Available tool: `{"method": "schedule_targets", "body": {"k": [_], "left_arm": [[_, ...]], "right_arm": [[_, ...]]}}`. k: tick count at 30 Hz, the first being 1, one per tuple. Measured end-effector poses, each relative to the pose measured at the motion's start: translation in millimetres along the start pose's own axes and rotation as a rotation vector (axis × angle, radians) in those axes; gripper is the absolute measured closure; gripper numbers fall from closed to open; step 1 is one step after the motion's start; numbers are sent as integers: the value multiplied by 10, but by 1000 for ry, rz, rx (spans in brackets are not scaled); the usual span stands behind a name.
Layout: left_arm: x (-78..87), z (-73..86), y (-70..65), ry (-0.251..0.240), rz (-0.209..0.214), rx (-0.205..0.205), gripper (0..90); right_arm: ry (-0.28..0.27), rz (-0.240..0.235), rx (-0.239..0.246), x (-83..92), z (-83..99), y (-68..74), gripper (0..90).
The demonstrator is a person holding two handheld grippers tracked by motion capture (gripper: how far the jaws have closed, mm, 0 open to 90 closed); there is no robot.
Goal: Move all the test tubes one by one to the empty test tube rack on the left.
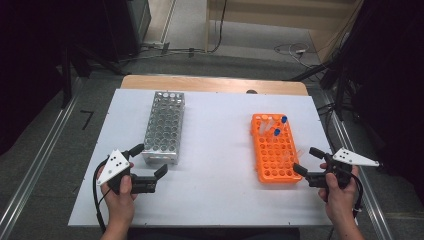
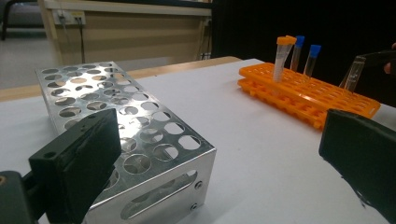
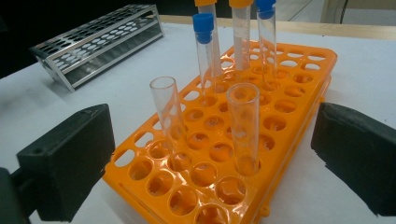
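An orange tube rack [image 1: 274, 149] [image 3: 299, 88] [image 2: 322, 93] lies on the right of the white table top. It holds two blue-capped tubes [image 1: 276, 133] [image 3: 204, 51], two orange-capped tubes [image 2: 281, 58] and two uncapped clear tubes [image 3: 244, 130] near its right front. An empty metal rack [image 1: 164, 127] [image 2: 135, 135] [image 3: 100, 39] stands on the left. My left gripper [image 1: 148, 160] [image 2: 219, 163] is open beside the metal rack's near end, nothing between its jaws. Just right of the orange rack's near corner, my right gripper [image 1: 305, 160] [image 3: 210, 163] is open, facing the clear tubes.
The white table top [image 1: 215, 165] has free room between the two racks. A wooden strip [image 1: 215, 83] runs along its far edge. Metal rails [image 1: 35, 170] flank the table, and cables [image 1: 295, 50] lie on the floor beyond.
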State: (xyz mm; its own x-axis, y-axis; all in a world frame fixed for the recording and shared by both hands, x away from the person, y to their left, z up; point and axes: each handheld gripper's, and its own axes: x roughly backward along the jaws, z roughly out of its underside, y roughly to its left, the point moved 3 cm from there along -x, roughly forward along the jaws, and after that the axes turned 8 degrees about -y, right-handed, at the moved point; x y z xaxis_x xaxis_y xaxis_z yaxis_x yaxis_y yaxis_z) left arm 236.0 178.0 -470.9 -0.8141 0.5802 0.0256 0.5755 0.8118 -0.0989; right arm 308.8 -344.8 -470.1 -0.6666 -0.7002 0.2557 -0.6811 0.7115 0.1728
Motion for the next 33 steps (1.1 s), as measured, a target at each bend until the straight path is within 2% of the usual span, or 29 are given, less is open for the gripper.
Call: {"method": "schedule_targets", "body": {"k": [3, 6, 7, 10, 11, 13, 18, 20, 24, 25, 27, 33], "left_arm": [[1, -4, -5, -1, 1, 3, 0], [-6, -3, -19, -3, 7, 5, 0], [-9, -3, -25, -1, 11, 4, 0], [-20, 0, -35, 2, 18, 3, 0], [-23, 2, -37, 4, 19, 3, 0], [-27, 8, -39, 6, 21, 5, 0], [-32, 17, -37, 12, 27, 7, 0], [-34, 21, -42, 15, 27, 5, 0], [-38, 26, -55, 19, 30, 6, 0], [-40, 28, -57, 21, 30, 6, 0], [-44, 34, -55, 26, 26, 5, 0], [-51, 41, -62, 27, 27, 9, 0]], "right_arm": [[23, 2, -10, -25, 27, -26, 39], [33, 27, -27, -41, 61, -70, 85], [35, 43, -34, -47, 82, -97, 182], [48, 50, -33, -67, 105, -101, 297], [48, 50, -33, -67, 105, -101, 297], [65, 57, -18, -110, 129, -79, 390], [77, 89, -4, -167, 159, -71, 476], [79, 108, 6, -187, 177, -89, 545], [84, 120, 10, -195, 202, -110, 597], [92, 110, 22, -210, 234, -105, 643], [88, 111, 39, -225, 246, -89, 664], [72, 144, 73, -242, 260, -83, 732]]}}
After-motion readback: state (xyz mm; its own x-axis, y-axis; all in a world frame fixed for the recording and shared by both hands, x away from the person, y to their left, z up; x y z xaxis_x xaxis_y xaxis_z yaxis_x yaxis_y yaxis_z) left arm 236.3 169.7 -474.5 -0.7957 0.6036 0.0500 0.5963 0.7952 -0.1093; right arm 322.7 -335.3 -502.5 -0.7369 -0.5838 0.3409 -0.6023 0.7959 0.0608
